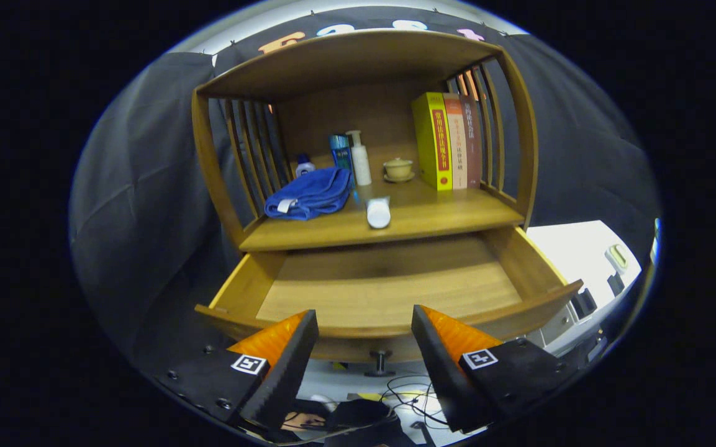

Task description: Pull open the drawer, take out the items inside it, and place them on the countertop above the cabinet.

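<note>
The wooden drawer (389, 288) stands pulled open below the cabinet's countertop (432, 217), its bare wooden bottom showing with nothing lying on it. A small dark knob (380, 361) hangs from the drawer's front, between and just below my fingertips. My gripper (365, 329) is open, its orange and black fingers (289, 347) wide apart at the drawer's front rim with nothing between them. On the countertop lie a folded blue towel (309, 194) and a white tube (378, 213). Behind them stand a white pump bottle (359, 158), a blue box (340, 152) and a small blue-capped bottle (304, 165).
A small lidded cup on a saucer (398, 169) and three upright books (448, 141) stand at the countertop's right. Slatted wooden sides and a curved top board (345, 59) enclose the shelf. A white unit (581, 261) stands to the right. Cables (413, 391) lie on the floor below.
</note>
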The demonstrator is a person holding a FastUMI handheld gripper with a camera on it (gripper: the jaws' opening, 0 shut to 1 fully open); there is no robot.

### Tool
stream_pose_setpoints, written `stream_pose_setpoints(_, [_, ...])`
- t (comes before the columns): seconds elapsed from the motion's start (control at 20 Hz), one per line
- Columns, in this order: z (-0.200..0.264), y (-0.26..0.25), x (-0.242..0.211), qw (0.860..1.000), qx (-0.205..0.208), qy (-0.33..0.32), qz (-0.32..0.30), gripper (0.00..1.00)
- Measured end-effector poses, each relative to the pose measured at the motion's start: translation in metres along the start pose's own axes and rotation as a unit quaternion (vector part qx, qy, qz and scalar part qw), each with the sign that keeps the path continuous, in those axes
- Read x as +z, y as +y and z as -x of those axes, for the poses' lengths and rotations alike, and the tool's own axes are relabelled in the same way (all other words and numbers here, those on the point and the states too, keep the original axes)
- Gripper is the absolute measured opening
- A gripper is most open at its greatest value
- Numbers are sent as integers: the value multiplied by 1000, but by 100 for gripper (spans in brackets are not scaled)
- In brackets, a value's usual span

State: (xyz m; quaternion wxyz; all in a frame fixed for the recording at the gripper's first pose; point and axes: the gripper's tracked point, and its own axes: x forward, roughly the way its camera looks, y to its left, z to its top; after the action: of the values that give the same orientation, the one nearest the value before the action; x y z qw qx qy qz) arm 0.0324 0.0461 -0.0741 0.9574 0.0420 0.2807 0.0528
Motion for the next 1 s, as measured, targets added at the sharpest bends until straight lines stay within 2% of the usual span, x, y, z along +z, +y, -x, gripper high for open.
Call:
stream_pose_setpoints(0.25, [-14,-4,-36,1000,-9,20,-4,99])
stream_pose_setpoints(0.5, [-29,-11,-50,999,-30,26,8,99])
stream_pose_setpoints(1.0, [-38,-13,-37,999,-45,8,4,99])
